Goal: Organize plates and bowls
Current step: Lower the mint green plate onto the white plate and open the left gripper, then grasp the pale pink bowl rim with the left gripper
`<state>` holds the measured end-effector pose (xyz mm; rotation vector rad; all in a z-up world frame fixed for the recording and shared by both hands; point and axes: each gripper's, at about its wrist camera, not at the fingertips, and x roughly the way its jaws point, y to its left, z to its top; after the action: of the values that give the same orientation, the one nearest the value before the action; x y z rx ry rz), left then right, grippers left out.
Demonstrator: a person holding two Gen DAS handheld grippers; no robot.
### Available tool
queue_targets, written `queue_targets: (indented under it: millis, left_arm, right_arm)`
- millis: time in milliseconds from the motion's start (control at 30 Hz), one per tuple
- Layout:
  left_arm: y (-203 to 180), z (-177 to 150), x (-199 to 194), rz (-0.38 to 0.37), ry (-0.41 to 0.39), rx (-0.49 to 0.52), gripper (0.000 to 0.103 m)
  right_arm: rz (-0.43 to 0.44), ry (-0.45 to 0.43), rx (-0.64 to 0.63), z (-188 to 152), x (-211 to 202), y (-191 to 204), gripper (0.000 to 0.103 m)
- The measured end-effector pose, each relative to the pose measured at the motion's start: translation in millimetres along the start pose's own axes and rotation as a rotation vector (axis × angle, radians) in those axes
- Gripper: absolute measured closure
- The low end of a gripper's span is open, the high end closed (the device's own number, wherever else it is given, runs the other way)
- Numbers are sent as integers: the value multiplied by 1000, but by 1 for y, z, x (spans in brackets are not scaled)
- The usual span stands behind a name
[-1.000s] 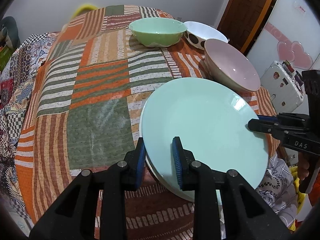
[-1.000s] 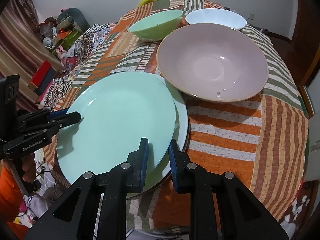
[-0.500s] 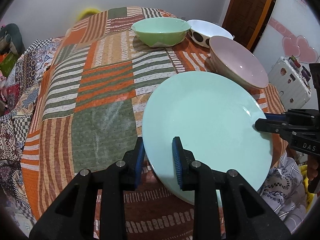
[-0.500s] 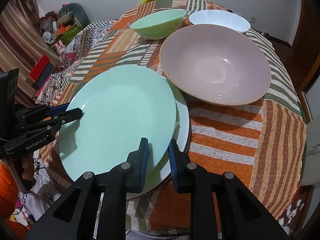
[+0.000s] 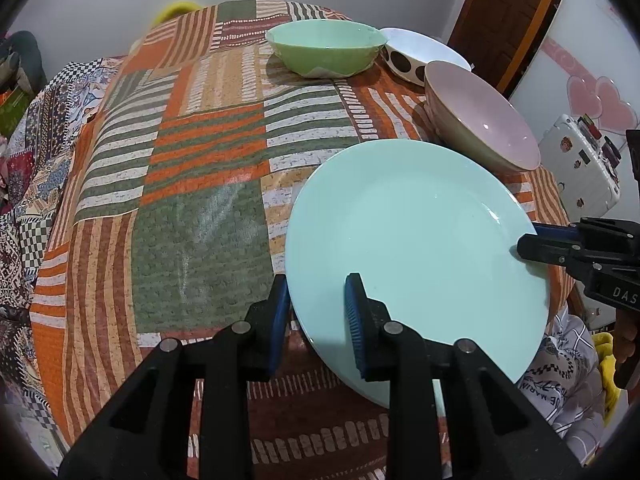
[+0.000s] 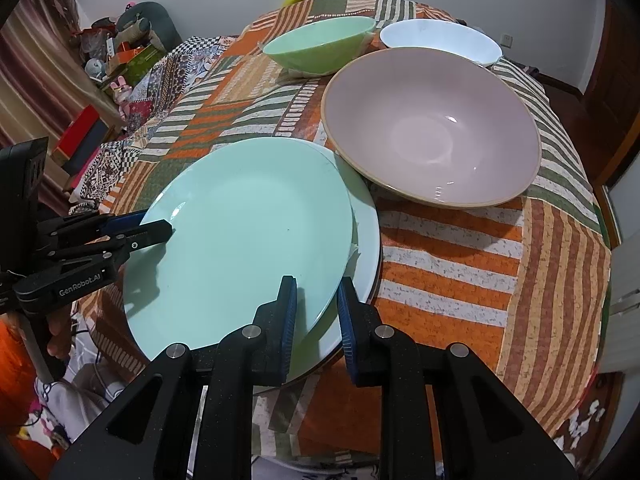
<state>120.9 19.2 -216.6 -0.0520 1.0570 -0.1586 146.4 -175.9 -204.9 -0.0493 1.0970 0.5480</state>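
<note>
Both grippers hold the same mint green plate (image 5: 416,240) by opposite sides of its rim. The left gripper (image 5: 316,312) is nearly closed, its blue pads clamped on the near left rim of the plate, one pad above and one below. The right gripper (image 6: 316,316) is also nearly closed and pinches the plate's rim on the other side. The plate is tilted and lifted a little above a pale plate (image 6: 366,240) that lies on the near edge of the worktop (image 5: 200,160); on the right wrist view the pale plate shows under the green one, and I cannot tell whether the two touch. The worktop is covered with a patchwork cloth of orange, green and cream stripes. Just beside the plates, toward the right edge, stands a large pink bowl (image 6: 432,128). At the far edge there is a green bowl (image 5: 324,52), and next to it, toward the far right corner, a white bowl with dark spots (image 5: 420,56). A white suitcase (image 5: 580,168) stands beyond the right edge of the worktop.
</note>
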Motion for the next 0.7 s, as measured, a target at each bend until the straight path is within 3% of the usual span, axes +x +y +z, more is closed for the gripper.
queue_targets:
  millis: [133, 367, 600, 700]
  left_arm:
    - [1, 1, -6, -9, -9, -4, 76]
    - [-1, 16, -33, 4, -90, 26, 75]
    - [7, 44, -50, 24, -152, 22, 73]
    - [9, 57, -54, 23, -172, 22, 71]
  right_arm:
    - [-32, -16, 0, 1, -7, -1, 83]
    - [-46, -67, 8, 10, -25, -8, 80]
    - [-45, -135, -28, 36, -39, 1, 79]
    - [-53, -173, -43, 49, -44, 3, 73]
